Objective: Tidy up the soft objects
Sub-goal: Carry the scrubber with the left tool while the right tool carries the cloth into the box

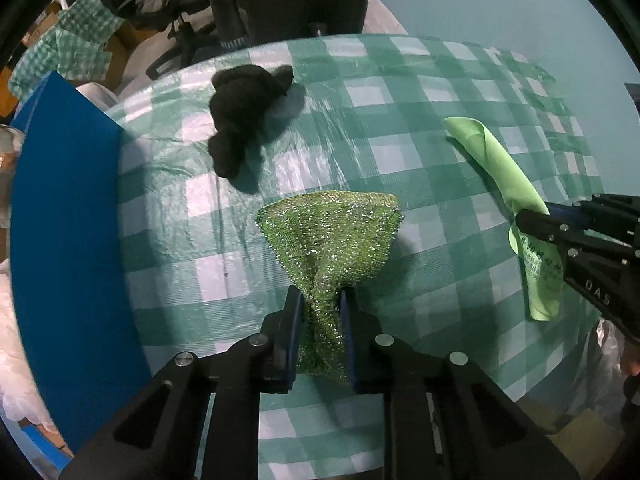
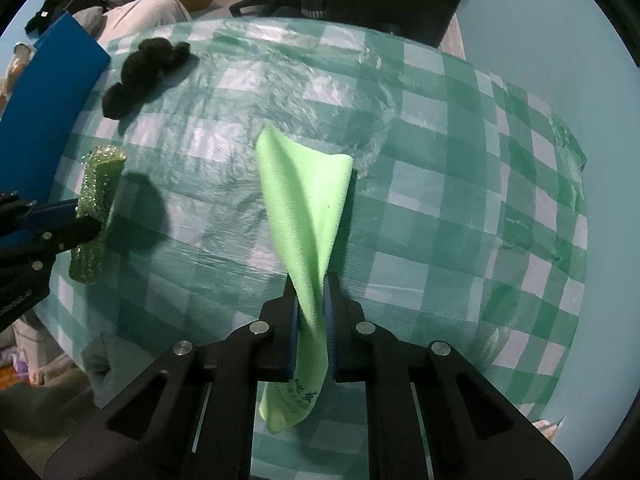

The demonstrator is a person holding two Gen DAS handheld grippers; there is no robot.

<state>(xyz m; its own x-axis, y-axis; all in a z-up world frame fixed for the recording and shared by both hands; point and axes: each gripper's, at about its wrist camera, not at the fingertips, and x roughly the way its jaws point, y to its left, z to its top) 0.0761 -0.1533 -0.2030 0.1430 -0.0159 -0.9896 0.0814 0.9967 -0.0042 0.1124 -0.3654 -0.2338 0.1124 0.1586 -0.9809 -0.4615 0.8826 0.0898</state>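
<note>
— Two grips, both narrow. My left gripper (image 1: pixel 320 300) is clamped on a pinch of the glittery green mesh scrubbing cloth (image 1: pixel 332 232); my right gripper (image 2: pixel 311 292) is closed on the smooth lime-green microfibre cloth (image 2: pixel 304 208), both hanging above the checked plastic tablecloth (image 2: pixel 460 200).

— Risk?

— I'd say slippage: scratchy open weave, little caught. The crumpled black fuzzy cloth (image 1: pixel 244 120) lies by the blue board (image 1: pixel 64 240).

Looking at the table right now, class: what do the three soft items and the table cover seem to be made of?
Sparkly green scouring cloth: metallic-thread mesh, glittering open weave. Light green cloth: probably microfibre, smooth, matte, with printed characters. Black bundle: fuzzy knit, perhaps socks; unclear. Checked table cover: thin plastic film, glossy and wrinkled.
</note>
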